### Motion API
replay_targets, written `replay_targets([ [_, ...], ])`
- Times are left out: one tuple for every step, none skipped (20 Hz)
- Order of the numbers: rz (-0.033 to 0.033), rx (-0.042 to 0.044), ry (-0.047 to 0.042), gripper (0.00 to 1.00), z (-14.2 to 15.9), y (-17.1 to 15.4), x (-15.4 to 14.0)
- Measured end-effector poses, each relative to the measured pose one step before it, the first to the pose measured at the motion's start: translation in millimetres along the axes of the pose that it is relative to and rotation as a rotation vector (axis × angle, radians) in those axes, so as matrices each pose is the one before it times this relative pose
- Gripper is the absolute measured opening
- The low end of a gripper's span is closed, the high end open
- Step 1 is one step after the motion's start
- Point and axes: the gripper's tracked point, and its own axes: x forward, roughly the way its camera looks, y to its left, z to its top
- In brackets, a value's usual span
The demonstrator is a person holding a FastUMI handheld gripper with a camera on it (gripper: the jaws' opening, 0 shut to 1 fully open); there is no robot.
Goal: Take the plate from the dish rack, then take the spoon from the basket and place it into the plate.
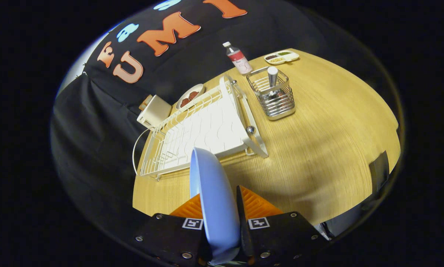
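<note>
We have the gripper (222,207) clamped on the blue plate (213,193), both orange fingers (257,204) pressing its faces. The plate stands on edge between them — its long axis running straight ahead toward the white dish rack (192,129), rim uppermost. It hangs above bare table (318,148), so we judge the set-down lies just below — once tipped flat. The spoon (272,79) stands upright in the wire basket (272,98), beyond the fingers and to the right of the rack.

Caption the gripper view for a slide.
Gripper shut on the blue plate, held on edge above the table; white dish rack and spoon basket beyond.
</note>
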Motion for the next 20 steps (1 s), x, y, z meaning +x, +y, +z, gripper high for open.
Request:
replay_targets([
  [0.0036,0.00099,0.00666,0.3,-5.11,0.04,3.31],
  [0.00355,0.00203,0.00456,0.3,-3.92,-0.85,3.32],
  [0.02268,0.01103,0.00538,0.29,-2.32,2.64,0.27],
  [0.01016,0.0071,-0.0057,0.3,-2.59,2.5,4.36],
  [-0.00425,-0.00661,-0.01625,0.3,0.38,-2.34,3.14],
  [-0.01931,-0.00198,-0.01656,0.31,2.57,-4.97,4.97],
  [-0.00297,0.00937,-0.00315,0.33,-1.65,-2.96,6.23],
  [-0.00633,0.00337,-0.0007,0.35,0.18,-0.13,2.32],
  [-0.00733,-0.01956,0.00138,0.37,-0.04,-2.9,4.58],
  [-0.01243,-0.01629,-0.0079,0.38,1.35,-4.46,3.26],
  [-0.01091,-0.0096,-0.00588,0.42,0.84,-2.01,2.76],
  [-0.00663,-0.01312,-0.00814,0.45,2.59,-2.21,2.65],
  [-0.01788,-0.01876,-0.00625,0.5,1.87,-4.55,2.71],
  [-0.03438,-0.02267,-0.02726,0.53,5.83,-9.42,0.94],
  [-0.03502,-0.0246,-0.02565,0.59,4.4,-8.07,3.29],
  [-0.01697,-0.01998,-0.01537,0.61,3.13,-4.61,1.34],
  [0.00805,-0.01361,-0.00713,0.62,-0.29,0.9,-0.54],
  [0.01786,-0.01053,-0.01693,0.64,3.32,2.85,-2.23],
  [0.00537,-0.01595,-0.02689,0.64,7.4,-0.4,-1.54],
  [-0.01596,-0.02141,-0.04359,0.64,11.56,-4.84,-1.95],
])
